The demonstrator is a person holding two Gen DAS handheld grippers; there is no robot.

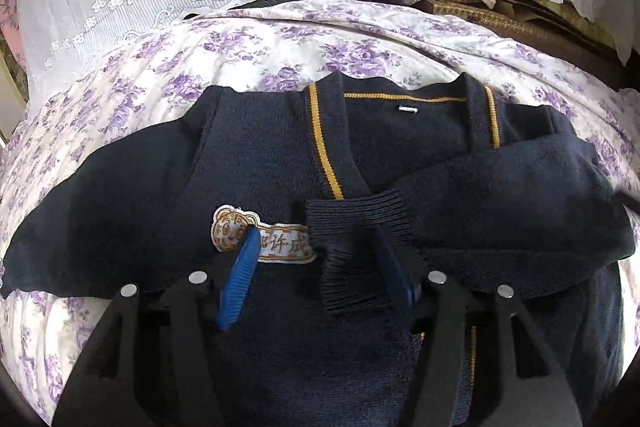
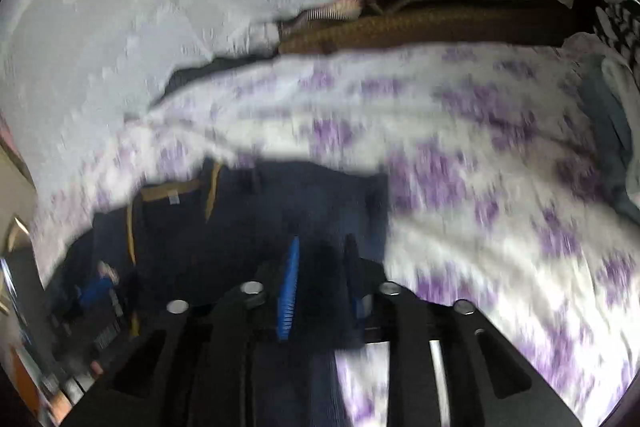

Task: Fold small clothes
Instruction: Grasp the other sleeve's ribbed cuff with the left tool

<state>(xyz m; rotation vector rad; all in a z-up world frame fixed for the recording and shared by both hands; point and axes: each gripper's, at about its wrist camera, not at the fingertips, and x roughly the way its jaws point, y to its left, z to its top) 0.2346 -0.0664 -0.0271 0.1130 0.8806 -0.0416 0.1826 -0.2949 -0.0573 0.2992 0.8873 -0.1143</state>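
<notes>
The dark blue cardigan (image 1: 280, 155) is spread on the flowery bed sheet (image 1: 132, 75), its cuff (image 1: 352, 227) lies loose between the half-open left gripper (image 1: 316, 247), and cloth seems pinched by the narrow right gripper (image 2: 320, 247), likely for folding.

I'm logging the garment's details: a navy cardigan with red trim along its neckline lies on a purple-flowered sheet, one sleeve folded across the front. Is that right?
Not quite: the trim along the neckline is yellow-gold, not red, as the left wrist view shows. The rest holds: the navy cardigan lies on the purple-flowered sheet with one sleeve folded across its front.
</notes>
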